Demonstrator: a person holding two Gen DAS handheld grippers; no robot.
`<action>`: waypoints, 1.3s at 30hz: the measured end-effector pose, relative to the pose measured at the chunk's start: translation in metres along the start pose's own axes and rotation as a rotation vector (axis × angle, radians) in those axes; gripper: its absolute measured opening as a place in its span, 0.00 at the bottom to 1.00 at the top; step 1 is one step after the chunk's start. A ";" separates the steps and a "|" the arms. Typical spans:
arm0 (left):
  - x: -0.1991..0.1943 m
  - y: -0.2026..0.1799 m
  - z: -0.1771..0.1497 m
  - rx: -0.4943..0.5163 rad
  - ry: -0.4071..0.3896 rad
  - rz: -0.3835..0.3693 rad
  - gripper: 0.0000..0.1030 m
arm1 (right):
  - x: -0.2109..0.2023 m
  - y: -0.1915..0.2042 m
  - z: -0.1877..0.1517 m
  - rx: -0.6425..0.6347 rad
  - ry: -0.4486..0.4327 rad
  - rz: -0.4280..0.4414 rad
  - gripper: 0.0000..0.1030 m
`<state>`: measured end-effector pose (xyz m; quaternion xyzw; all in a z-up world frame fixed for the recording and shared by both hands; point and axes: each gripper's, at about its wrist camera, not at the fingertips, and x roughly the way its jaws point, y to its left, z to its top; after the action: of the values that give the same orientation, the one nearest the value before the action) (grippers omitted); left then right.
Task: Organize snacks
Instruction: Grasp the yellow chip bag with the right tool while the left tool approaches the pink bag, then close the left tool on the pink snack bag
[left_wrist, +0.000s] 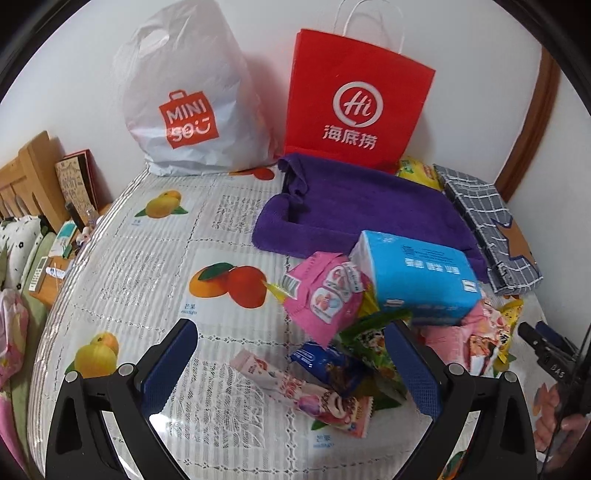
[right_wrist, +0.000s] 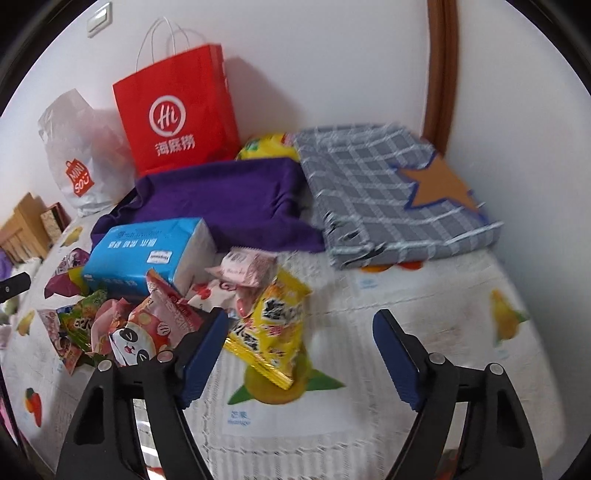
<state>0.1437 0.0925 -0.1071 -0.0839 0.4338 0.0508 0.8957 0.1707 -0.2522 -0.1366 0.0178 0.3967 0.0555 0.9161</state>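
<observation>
We see both grippers gaping, holding nothing — left gripper (left_wrist: 291, 363) over the pink-and-blue snack packets (left_wrist: 325, 384); right gripper (right_wrist: 301, 354) beside a yellow packet (right_wrist: 273, 332) (desk (right_wrist: 424, 306) fruit-patterned).

Left tongs (left_wrist: 291, 363) spread wide above the counter (left_wrist: 155, 266) with its fruit-printed cover, nothing between the blue pads, a pink-and-white snack packet (left_wrist: 303, 395) and a dark blue packet (left_wrist: 328, 365) lying in the gap below. Just beyond, a light blue tissue pack (left_wrist: 417, 277) tilted atop a heap of snacks, a pink packet (left_wrist: 325, 291) leaning beside it, a purple towel (left_wrist: 354, 210) behind. Against the far wall, a white plastic bag (left_wrist: 188, 99) and a red paper bag (left_wrist: 354, 103) upright, a folded plaid cloth (left_wrist: 484, 218) at right.
</observation>
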 end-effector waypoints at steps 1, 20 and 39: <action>0.002 0.001 0.000 -0.002 0.003 0.006 0.99 | 0.007 0.003 0.000 0.001 0.012 0.003 0.75; 0.018 0.003 0.000 0.029 0.025 -0.027 0.99 | 0.046 0.008 -0.009 -0.025 0.084 0.050 0.45; 0.085 -0.018 0.045 0.039 0.113 -0.040 0.97 | 0.033 -0.003 -0.028 -0.016 0.081 0.047 0.44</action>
<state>0.2340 0.0851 -0.1449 -0.0778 0.4828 0.0195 0.8721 0.1724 -0.2513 -0.1797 0.0177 0.4327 0.0809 0.8977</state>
